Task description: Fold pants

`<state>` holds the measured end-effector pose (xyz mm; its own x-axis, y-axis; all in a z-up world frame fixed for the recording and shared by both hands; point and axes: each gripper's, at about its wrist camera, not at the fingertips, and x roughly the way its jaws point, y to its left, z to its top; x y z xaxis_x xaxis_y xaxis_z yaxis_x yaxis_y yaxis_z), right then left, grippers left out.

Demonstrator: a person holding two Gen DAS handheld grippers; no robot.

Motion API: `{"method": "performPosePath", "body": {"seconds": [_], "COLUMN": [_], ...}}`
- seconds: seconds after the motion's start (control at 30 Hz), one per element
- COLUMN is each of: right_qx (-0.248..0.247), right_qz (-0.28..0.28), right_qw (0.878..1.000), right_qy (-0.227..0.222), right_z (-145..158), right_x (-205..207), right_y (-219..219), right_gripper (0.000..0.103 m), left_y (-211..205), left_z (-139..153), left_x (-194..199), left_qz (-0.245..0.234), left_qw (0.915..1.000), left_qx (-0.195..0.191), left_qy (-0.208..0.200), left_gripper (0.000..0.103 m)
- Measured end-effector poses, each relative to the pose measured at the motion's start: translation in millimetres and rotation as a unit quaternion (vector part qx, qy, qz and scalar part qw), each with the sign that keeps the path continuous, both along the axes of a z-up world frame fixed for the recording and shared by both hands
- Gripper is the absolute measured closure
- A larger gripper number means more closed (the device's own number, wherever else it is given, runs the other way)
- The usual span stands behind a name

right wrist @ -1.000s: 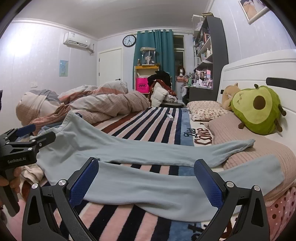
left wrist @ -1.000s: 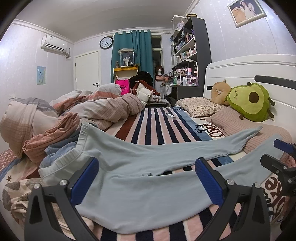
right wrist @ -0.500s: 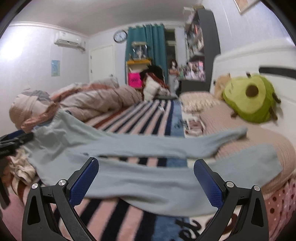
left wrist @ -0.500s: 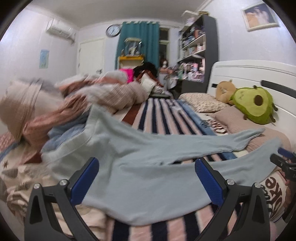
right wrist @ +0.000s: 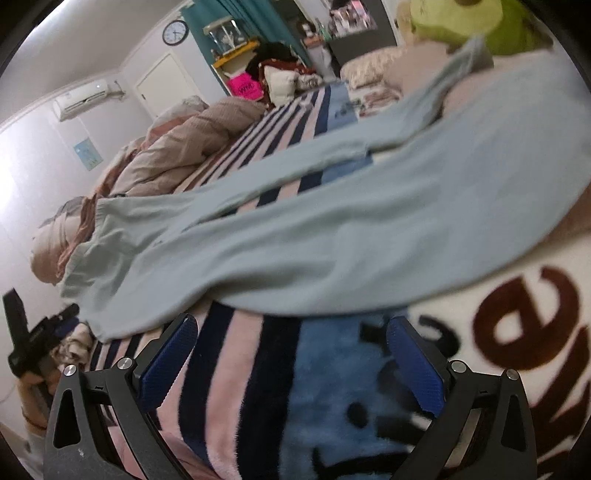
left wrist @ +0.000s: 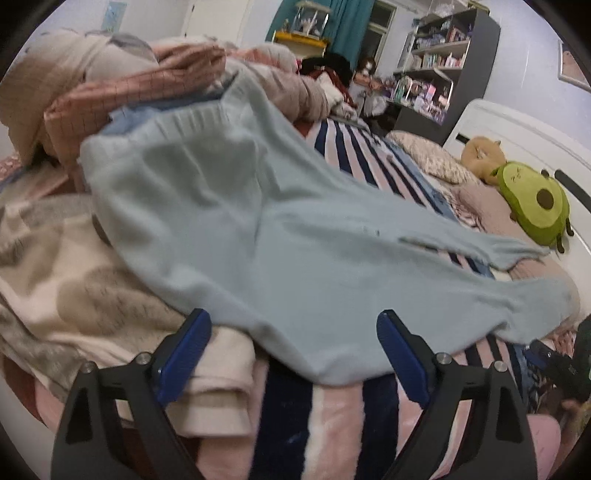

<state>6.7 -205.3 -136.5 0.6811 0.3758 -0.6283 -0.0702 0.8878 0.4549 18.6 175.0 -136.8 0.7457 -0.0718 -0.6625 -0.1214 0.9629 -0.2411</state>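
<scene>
Striped bedding [left wrist: 343, 151] in pink, white and navy covers the bed in the left wrist view, with a heap of crumpled quilts [left wrist: 122, 74] at ten o'clock, a dark bookshelf [left wrist: 443, 66] at one o'clock and an avocado plush [left wrist: 532, 199] against the white headboard at three o'clock. Spread flat across the bedding are the light blue pants [left wrist: 258, 229], waistband toward ten o'clock and legs running off toward three o'clock. At six o'clock the left gripper [left wrist: 293, 350] has its blue-padded jaws wide but closing, the near hem of the pants seat lying between them with no pad pressing on the cloth. Pink-and-navy stripes [right wrist: 236, 369] fill the low middle of the right wrist view, with a wall clock [right wrist: 176, 32] at eleven o'clock. Here the pants [right wrist: 332, 236] stretch from eight o'clock to two o'clock. Just below their near edge, the right gripper [right wrist: 291, 350] is spread wide and empty above the blanket, while the left gripper [right wrist: 33, 339] shows at eight o'clock.
</scene>
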Motion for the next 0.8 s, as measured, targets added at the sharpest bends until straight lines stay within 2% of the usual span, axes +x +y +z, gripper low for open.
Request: {"method": "performPosePath", "body": {"seconds": [0.1, 0.23, 0.33, 0.4, 0.47, 0.57, 0.63, 0.7, 0.8], "right_qx": [-0.015, -0.023, -0.020, -0.015, -0.014, 0.018, 0.036, 0.039, 0.030], "right_qz": [-0.007, -0.012, -0.014, -0.015, -0.020, -0.026, -0.033, -0.043, -0.070], "right_qw": [1.000, 1.000, 1.000, 1.000, 1.000, 1.000, 0.999, 0.998, 0.997], "right_qy": [-0.002, -0.008, -0.010, -0.009, -0.005, -0.004, -0.004, -0.006, -0.009], "right_z": [-3.2, -4.6, -4.3, -4.0, -3.7, -5.3, -5.6, -4.1, -3.9], "right_x": [1.8, 5.4, 6.1, 6.7, 4.8, 3.9, 4.1, 4.4, 5.6], "right_y": [2.1, 5.0, 5.8, 3.7, -1.6, -15.2, -23.7, -28.9, -35.2], "right_gripper": [0.001, 0.001, 0.001, 0.004, 0.012, 0.016, 0.020, 0.021, 0.027], "left_y": [-12.6, -29.9, -32.4, -31.7, -28.3, -17.0, -14.9, -11.0, -4.7], "left_z": [-4.4, -14.6, -27.3, -32.0, -32.1, -32.0, -31.9, -31.4, -31.3], "left_x": [-3.6, -3.8, 3.5, 9.2, 15.9, 24.9, 31.8, 35.6, 42.1], "left_qz": [-0.017, -0.052, -0.030, -0.016, 0.004, 0.033, 0.042, 0.049, 0.066], "left_qw": [0.9996, 0.9951, 0.9930, 0.9928, 0.9927, 0.9898, 0.9892, 0.9891, 0.9883], "left_qx": [-0.018, -0.070, -0.092, -0.099, -0.107, -0.132, -0.135, -0.133, -0.133], "left_qy": [0.015, 0.045, 0.068, 0.064, 0.054, 0.041, 0.041, 0.038, 0.034], "left_gripper": [0.013, 0.013, 0.013, 0.013, 0.013, 0.013, 0.014, 0.017, 0.037]}}
